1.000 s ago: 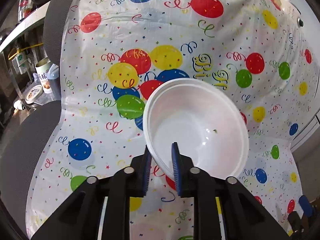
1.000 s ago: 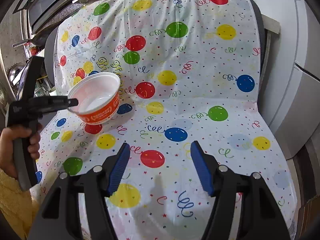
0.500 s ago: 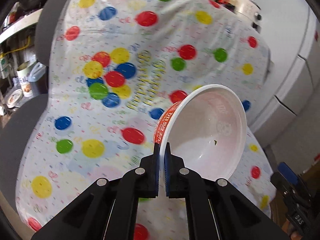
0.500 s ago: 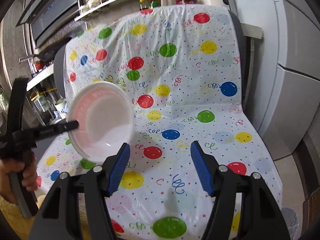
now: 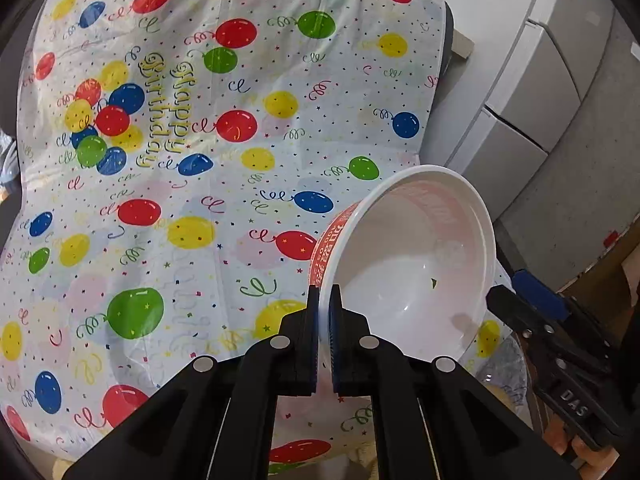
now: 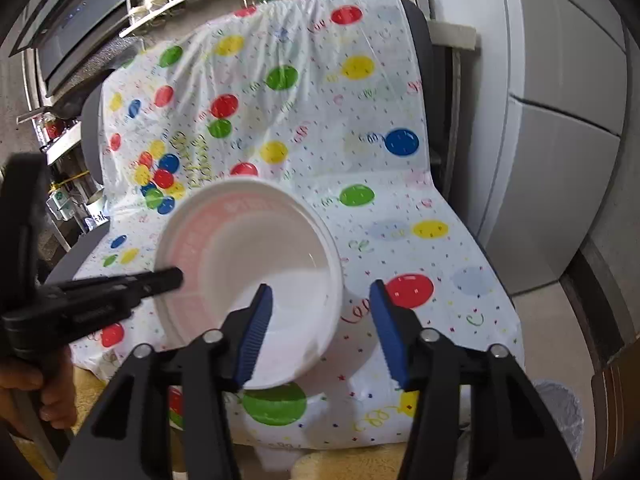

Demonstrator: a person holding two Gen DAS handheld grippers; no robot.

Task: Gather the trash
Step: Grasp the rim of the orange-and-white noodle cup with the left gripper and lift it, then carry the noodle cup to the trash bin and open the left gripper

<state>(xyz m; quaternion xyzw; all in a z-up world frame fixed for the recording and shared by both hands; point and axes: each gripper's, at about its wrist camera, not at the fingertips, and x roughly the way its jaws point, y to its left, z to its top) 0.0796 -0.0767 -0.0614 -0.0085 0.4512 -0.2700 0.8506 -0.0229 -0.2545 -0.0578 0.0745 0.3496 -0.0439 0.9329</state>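
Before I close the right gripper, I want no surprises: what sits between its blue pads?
In the right wrist view, the right gripper stands open with the white bowl's lower rim between the pads, untouched; the left gripper pinches the bowl's wall.

The bowl (image 5: pixel 420 264) is thin plastic, glossy white inside, with a red printed outer wall and a smooth rolled rim. The cover (image 5: pixel 224 184) over the chair is a thin plastic sheet, slightly shiny and wrinkled, printed with balloons. The left gripper (image 5: pixel 324 300) has matt black plastic arms, silver metal rivets and blue ribbed rubber-like pads (image 5: pixel 335 320). The right gripper (image 6: pixel 320 312) looks the same, matt black with ridged blue pads (image 6: pixel 256 332). At 3 o'clock the cabinet fronts (image 6: pixel 568 120) are smooth, satin grey.
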